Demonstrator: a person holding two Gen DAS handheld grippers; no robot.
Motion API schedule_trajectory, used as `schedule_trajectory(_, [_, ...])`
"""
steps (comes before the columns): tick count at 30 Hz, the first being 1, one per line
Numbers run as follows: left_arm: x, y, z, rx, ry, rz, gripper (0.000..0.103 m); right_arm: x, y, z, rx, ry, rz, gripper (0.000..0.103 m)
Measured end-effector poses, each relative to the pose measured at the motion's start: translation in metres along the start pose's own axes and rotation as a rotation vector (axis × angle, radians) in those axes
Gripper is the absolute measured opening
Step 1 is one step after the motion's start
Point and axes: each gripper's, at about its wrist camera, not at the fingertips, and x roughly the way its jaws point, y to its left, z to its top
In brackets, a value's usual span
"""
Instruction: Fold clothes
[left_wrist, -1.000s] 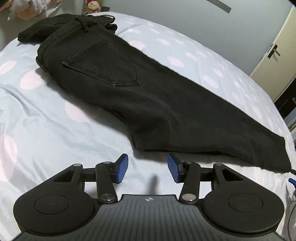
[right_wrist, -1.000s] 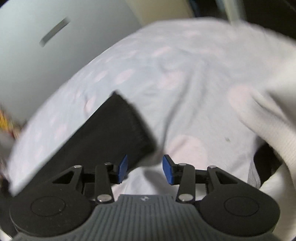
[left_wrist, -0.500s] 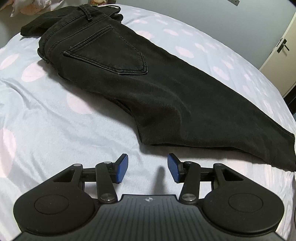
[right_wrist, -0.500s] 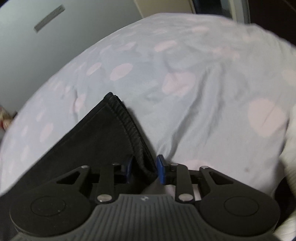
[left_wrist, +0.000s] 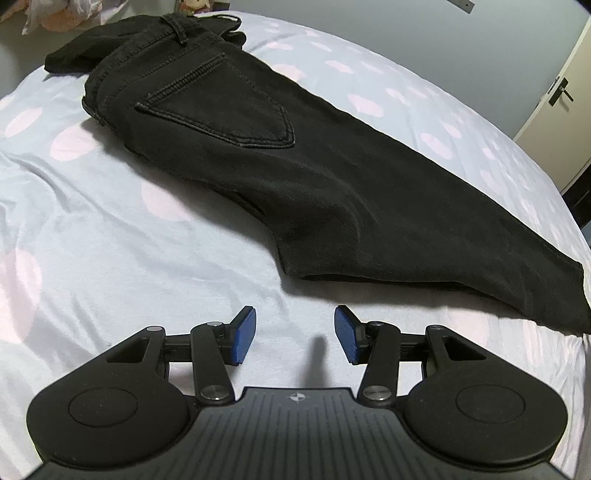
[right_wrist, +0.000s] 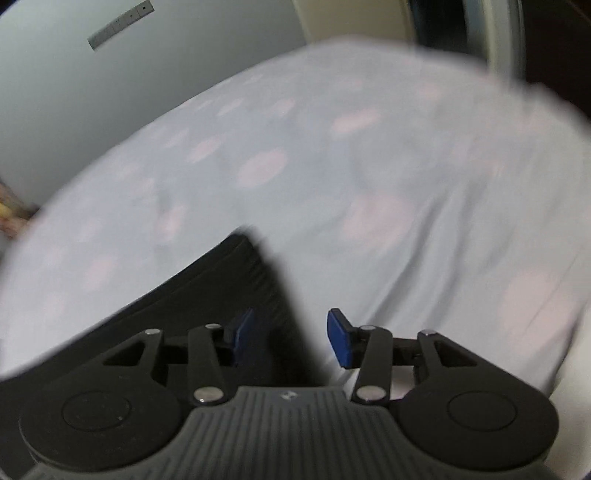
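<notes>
Black jeans (left_wrist: 280, 155) lie folded lengthwise on the bed, back pocket up, waistband at the far left, leg end at the right. My left gripper (left_wrist: 295, 339) hovers over bare sheet just short of the thigh's near edge, open with nothing between its fingers. The right wrist view is blurred. There my right gripper (right_wrist: 290, 338) hangs over the hem end of the jeans (right_wrist: 207, 295). Its jaws are opening. Dark cloth lies under the left finger and reaches into the gap, but the pads do not press on it.
The bed sheet (left_wrist: 110, 258) is pale blue with pink spots and mildly creased. Stuffed toys (left_wrist: 55, 18) sit beyond the waistband. A door (left_wrist: 561, 92) stands at the far right behind a grey wall. Pale cloth (right_wrist: 576, 387) shows at the right view's lower right edge.
My right gripper slid over the jeans' hem, narrowed around it, then widened again while rolling. The left gripper has hardly moved and stays equally open.
</notes>
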Motion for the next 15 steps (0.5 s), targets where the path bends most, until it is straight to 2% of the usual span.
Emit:
schedule_trajectory(7, [0.004,0.011,0.003,-0.017,0.008,0.029,0.055,0.045,0.031,0.024,-0.096,-0.046,0.005,0.043])
schedule_trajectory(8, [0.004,0.013,0.004,-0.020,0.007,0.034,0.055,0.051,0.034,0.025,-0.099,-0.043,0.014,0.039])
schedule_trajectory(10, [0.007,0.016,0.005,-0.032,0.008,0.038,0.055,0.057,0.043,0.024,-0.117,-0.035,-0.003,0.016])
schedule_trajectory(12, [0.010,0.017,0.004,-0.031,0.008,0.037,0.055,0.054,0.052,0.022,-0.187,-0.067,-0.026,0.011])
schedule_trajectory(15, [0.012,0.016,0.001,-0.005,-0.005,0.042,0.055,0.036,0.060,0.024,-0.243,-0.150,-0.035,0.010])
